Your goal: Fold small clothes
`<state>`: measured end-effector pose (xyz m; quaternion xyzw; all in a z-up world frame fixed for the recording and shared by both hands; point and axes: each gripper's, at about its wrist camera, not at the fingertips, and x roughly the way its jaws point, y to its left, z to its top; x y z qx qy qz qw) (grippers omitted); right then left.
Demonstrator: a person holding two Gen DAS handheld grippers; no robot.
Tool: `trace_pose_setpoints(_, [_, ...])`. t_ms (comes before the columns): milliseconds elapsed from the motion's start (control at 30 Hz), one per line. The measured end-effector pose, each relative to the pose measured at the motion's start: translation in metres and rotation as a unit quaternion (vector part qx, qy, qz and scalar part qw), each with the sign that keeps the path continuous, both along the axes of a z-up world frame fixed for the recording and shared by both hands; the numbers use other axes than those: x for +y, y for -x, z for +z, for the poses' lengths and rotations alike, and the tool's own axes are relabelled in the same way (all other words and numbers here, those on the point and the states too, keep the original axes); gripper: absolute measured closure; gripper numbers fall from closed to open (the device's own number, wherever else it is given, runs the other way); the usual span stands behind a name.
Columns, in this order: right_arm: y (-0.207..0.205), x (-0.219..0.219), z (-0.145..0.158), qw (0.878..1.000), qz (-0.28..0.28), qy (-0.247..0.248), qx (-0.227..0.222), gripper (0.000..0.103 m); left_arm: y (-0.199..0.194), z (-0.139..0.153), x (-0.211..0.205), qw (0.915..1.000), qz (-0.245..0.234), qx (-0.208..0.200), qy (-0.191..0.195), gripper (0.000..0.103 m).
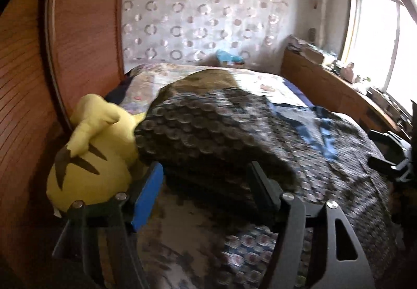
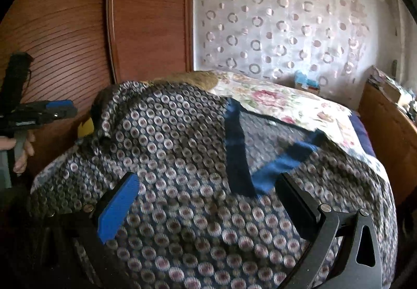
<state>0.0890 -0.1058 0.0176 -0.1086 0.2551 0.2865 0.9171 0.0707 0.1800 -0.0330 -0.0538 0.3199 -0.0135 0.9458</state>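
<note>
A dark garment (image 1: 208, 127) printed with small pale rings lies spread over the bed, part of it folded back on itself at the left. Its blue trim (image 2: 235, 148) shows in the right wrist view, where the garment (image 2: 169, 132) fills most of the frame. My left gripper (image 1: 206, 184) is open just short of the folded edge, its pads clear of the cloth. My right gripper (image 2: 208, 197) stands open wide above the garment's near part, gripping nothing. The left gripper (image 2: 70, 109) also shows at the far left of the right wrist view, held by a hand (image 2: 23, 150).
A yellow plush toy (image 1: 88, 158) lies against the wooden wardrobe (image 1: 26, 80) on the left, partly under the garment. The floral bedspread (image 2: 273, 101) stretches beyond. A cluttered wooden shelf (image 1: 325, 85) runs along the bed's right side under a window.
</note>
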Motion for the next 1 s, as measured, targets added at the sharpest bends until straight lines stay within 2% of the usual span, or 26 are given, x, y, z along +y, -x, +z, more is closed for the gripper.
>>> trace_pose_setpoints(300, [-0.043, 0.013, -0.002, 1.000, 0.017, -0.006, 0.019, 0.000, -0.042, -0.030, 0.025, 0.9980, 0.019, 0.040, 0.046, 0.030])
trace_pose_setpoints(433, [-0.060, 0.019, -0.007, 0.999, 0.018, -0.002, 0.037, 0.000, -0.044, -0.031, 0.024, 0.9973, 0.013, 0.029, 0.066, 0.032])
trace_pose_setpoints(533, [-0.072, 0.021, -0.005, 0.999, 0.018, 0.001, 0.045, 0.000, -0.046, -0.028, 0.019, 0.9968, -0.004, 0.032, 0.073, 0.048])
trace_pose_setpoints(567, [-0.075, 0.021, -0.005, 0.999, 0.017, 0.001, 0.047, 0.000, -0.048, -0.028, 0.018, 0.9967, -0.006, 0.035, 0.073, 0.059])
trace_pose_setpoints(600, [-0.081, 0.021, -0.005, 0.999, 0.017, 0.000, 0.050, 0.000, -0.050, -0.027, 0.016, 0.9967, -0.010, 0.037, 0.071, 0.065])
trace_pose_setpoints(767, [-0.099, 0.020, -0.006, 0.998, 0.013, -0.005, 0.061, 0.000, -0.061, -0.032, 0.013, 0.9965, -0.012, 0.054, 0.062, 0.073])
trace_pose_setpoints(833, [-0.104, 0.018, -0.006, 0.998, 0.013, -0.008, 0.065, 0.000, -0.066, -0.033, 0.012, 0.9964, -0.012, 0.059, 0.060, 0.081])
trace_pose_setpoints(900, [-0.109, 0.016, -0.006, 0.998, 0.011, -0.009, 0.064, 0.000, -0.070, -0.032, 0.010, 0.9963, -0.013, 0.062, 0.058, 0.099])
trace_pose_setpoints(1000, [-0.113, 0.014, -0.007, 0.998, 0.008, -0.014, 0.064, 0.000, -0.074, -0.023, 0.005, 0.9967, -0.020, 0.052, 0.059, 0.101])
